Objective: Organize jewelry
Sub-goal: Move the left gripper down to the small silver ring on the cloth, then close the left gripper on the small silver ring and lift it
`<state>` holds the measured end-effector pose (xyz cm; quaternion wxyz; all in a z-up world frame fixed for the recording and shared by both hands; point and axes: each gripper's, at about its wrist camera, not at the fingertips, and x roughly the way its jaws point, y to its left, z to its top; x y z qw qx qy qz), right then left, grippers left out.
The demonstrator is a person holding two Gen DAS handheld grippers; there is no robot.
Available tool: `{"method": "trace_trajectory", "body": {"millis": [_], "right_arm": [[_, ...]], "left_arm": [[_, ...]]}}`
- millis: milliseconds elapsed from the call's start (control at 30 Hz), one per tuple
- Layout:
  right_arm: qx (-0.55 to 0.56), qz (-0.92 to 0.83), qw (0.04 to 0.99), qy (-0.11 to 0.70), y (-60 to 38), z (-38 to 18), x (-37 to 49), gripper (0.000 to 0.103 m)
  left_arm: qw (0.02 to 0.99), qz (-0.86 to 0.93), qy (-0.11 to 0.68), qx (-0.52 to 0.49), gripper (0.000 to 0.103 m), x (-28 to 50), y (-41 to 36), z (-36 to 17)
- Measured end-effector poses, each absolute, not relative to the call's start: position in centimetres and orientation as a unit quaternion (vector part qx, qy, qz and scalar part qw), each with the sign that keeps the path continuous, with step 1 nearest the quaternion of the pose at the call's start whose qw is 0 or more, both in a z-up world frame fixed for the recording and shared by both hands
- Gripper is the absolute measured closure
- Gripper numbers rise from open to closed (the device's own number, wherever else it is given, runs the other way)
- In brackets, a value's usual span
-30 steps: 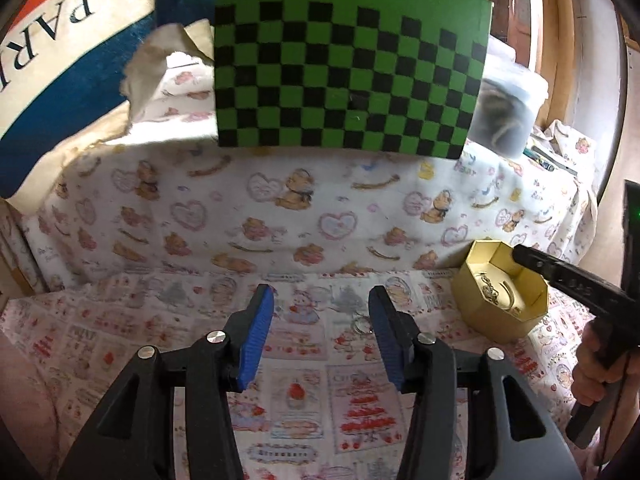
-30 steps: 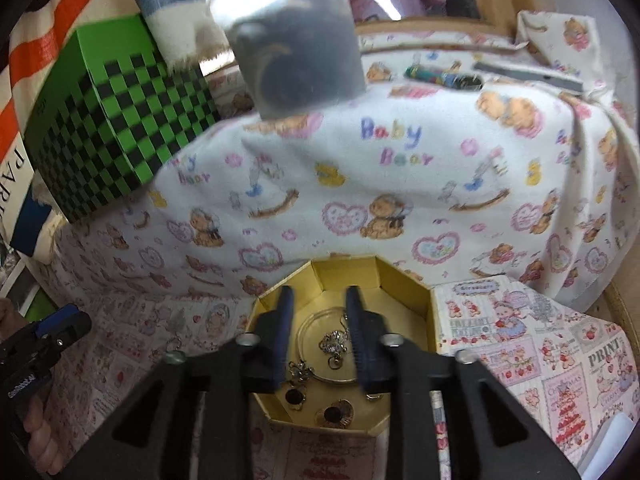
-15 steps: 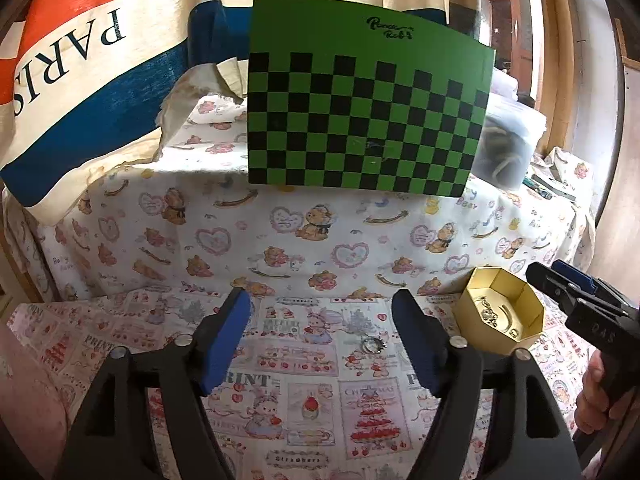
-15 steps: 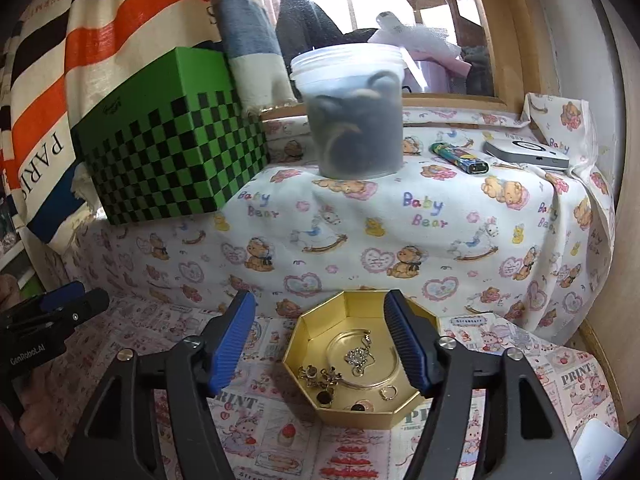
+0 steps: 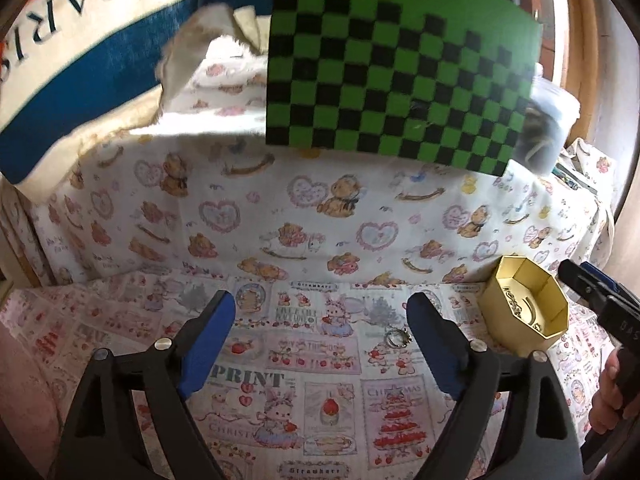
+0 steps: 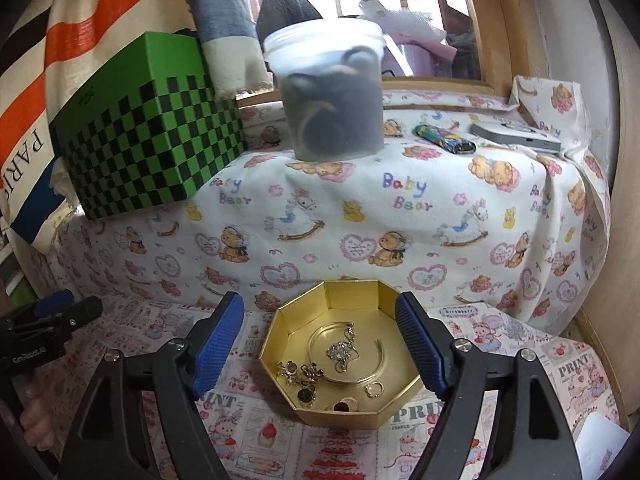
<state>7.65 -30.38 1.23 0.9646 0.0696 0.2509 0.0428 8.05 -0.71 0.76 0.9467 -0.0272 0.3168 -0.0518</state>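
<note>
A gold octagonal box (image 6: 394, 412) sits on the printed cloth and holds a bangle (image 6: 352, 376), a chain (image 6: 340, 352), a ring (image 6: 375, 389) and small charms. My right gripper (image 6: 320, 344) is open and empty, its blue fingers to either side of the box, nearer the camera than it. In the left wrist view the box (image 5: 554, 312) stands at the right. A small silver ring (image 5: 397, 337) lies on the cloth just inside the right finger of my left gripper (image 5: 322, 340), which is open and empty.
A green checkered box (image 6: 140, 152) and a lidded plastic tub (image 6: 330, 96) stand on the raised, cloth-covered ledge behind. A lighter (image 6: 444, 140) and a flat grey device (image 6: 516, 136) lie on the ledge at right. A wooden frame rises at the right.
Both grippers opened wide and pulled back from the cloth. The right gripper rose away from the gold box; the left one shifted so the silver ring sits near its right finger.
</note>
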Motion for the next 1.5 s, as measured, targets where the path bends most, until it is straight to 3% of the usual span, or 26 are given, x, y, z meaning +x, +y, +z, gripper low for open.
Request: {"method": "trace_trajectory", "body": {"millis": [200, 367, 633, 933, 1200, 1500], "right_arm": [[0.076, 0.033, 0.964, 0.252, -30.8, 1.3, 7.7, 0.023], [0.075, 0.029, 0.962, 0.262, -30.7, 1.0, 8.0, 0.023], [0.078, 0.032, 0.960, 0.266, -30.9, 1.1, 8.0, 0.023], [0.100, 0.018, 0.956, 0.276, -32.0, 1.3, 8.1, 0.023], [0.117, 0.016, 0.955, 0.272, -33.1, 1.8, 7.9, 0.023], [0.158, 0.003, 0.944, 0.291, -35.3, 2.3, 8.0, 0.023]], "left_arm": [[0.929, -0.083, 0.357, -0.047, 0.017, 10.1, -0.5, -0.9], [0.907, -0.118, 0.400, -0.061, 0.044, 11.6, -1.6, -2.4], [0.892, -0.141, 0.429, 0.001, 0.057, 12.2, -6.7, -3.3], [0.878, -0.128, 0.461, 0.005, 0.085, 14.7, -8.4, -5.4], [0.881, -0.125, 0.456, -0.001, 0.086, 13.5, -8.4, -4.4], [0.897, -0.157, 0.414, -0.004, 0.086, 10.5, -9.9, 0.7]]}}
